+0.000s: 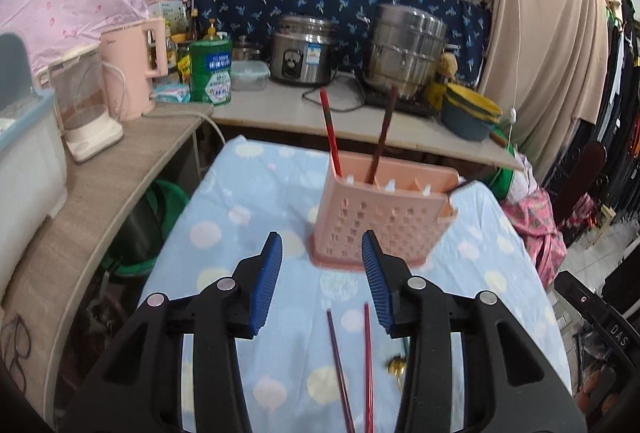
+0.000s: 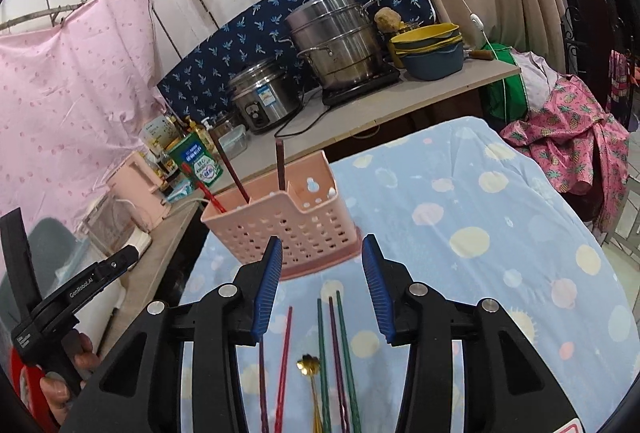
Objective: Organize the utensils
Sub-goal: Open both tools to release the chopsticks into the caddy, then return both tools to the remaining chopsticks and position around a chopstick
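Observation:
A pink perforated utensil holder (image 1: 384, 221) (image 2: 288, 229) stands upright on the blue spotted tablecloth (image 1: 248, 217) (image 2: 480, 233). A red chopstick (image 1: 330, 129) and a dark maroon chopstick (image 1: 382, 137) stick up from it; the right wrist view shows three sticks in it. Nearer me, several loose chopsticks lie on the cloth: red (image 2: 284, 361), green (image 2: 322, 353) and purple (image 2: 336, 353), with a gold spoon (image 2: 308, 363) among them. My left gripper (image 1: 322, 245) and right gripper (image 2: 321, 249) both hover just short of the holder, above the loose sticks. Each is open with nothing between its blue pads.
Behind the table runs a counter with a rice cooker (image 1: 306, 49), a steel steamer pot (image 1: 408, 49), a green canister (image 1: 211, 71), a pink kettle (image 1: 132, 69) and stacked bowls (image 1: 472, 113). A wooden shelf (image 1: 100, 193) borders the left. A hand (image 2: 60, 389) holds the left tool.

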`<state>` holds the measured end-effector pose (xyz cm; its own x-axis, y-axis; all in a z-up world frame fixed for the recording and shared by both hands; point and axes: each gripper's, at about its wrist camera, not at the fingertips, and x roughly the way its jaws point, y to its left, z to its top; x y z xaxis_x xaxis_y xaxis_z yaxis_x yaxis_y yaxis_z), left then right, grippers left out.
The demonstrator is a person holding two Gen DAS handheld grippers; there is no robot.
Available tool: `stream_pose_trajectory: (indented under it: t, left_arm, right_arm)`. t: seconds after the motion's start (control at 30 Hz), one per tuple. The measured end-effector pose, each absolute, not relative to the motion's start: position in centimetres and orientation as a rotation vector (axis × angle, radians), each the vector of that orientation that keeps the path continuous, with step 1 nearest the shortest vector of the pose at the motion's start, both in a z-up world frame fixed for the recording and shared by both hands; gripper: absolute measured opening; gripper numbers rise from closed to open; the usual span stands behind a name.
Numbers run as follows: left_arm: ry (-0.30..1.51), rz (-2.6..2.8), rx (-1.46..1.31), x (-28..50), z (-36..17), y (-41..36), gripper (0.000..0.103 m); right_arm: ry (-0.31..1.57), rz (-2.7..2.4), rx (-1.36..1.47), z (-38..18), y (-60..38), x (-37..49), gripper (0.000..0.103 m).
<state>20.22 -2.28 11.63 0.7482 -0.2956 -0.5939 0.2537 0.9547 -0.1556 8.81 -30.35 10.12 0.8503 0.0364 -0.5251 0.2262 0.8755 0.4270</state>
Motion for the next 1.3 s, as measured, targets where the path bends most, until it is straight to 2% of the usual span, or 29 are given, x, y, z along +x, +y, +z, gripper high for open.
stream_pose_trajectory:
  t: [0.23, 0.53, 0.9, 1.0, 1.17, 1.3]
  left_arm:
    - [0.764, -0.308, -0.039, 17.2, 7.4, -2.1, 0.040]
    - [0.897, -0.296, -0.025, 14.4, 2.0, -1.7, 0.040]
    - [0.990, -0.307, 0.001, 11.7, -1.5, -2.2, 0.040]
    - [1.005, -0.314, 0.009, 11.2, -2.2, -2.5, 0.040]
    - [1.013, -0.326, 0.013, 10.6, -2.5, -2.7, 0.040]
    - [1.019, -0.334, 0.019, 10.4, -2.7, -3.1, 0.040]
  right_arm:
    - [0.660, -0.123, 0.369, 6.6, -28.0, 5.8, 0.041]
    - [0.819, -0.093, 0.338, 1.1, -26.1, 3.2, 0.041]
    - [0.908, -0.081, 0.303, -2.2, -24.5, 1.6, 0.038]
    - [0.917, -0.073, 0.291, -2.5, -24.1, 1.6, 0.035]
    - [0.938, -0.061, 0.276, -3.1, -23.5, 1.8, 0.022]
    - [0.958, -0.058, 0.271, -3.7, -23.2, 1.9, 0.016]
